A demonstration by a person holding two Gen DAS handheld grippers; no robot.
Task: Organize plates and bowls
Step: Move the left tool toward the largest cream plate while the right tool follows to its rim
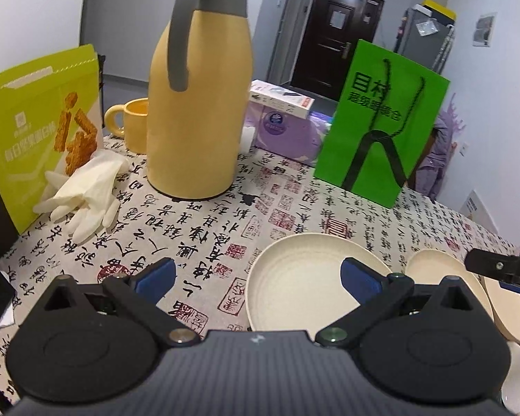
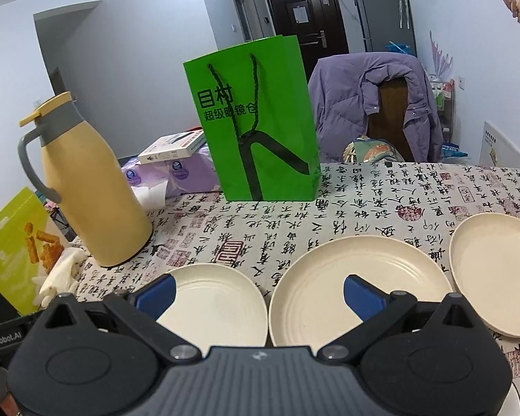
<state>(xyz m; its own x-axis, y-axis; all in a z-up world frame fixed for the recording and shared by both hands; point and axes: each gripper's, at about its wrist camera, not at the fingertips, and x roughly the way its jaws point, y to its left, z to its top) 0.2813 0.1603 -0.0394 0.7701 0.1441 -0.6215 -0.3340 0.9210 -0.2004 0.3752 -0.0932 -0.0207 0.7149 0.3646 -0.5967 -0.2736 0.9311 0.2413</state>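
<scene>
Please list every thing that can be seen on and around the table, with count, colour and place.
plates: 3, cream, front of table, side by side
thermos jug: 1, yellow and grey, left
mug: 1, yellow, behind jug
snack box: 1, light green, far left
gloves: whitish, beside snack box
paper bag: 1, green, centre back
tissue pack: purple, small white box on top
jacket: 1, purple, over chair
left gripper: open, empty
right gripper: open, empty
</scene>
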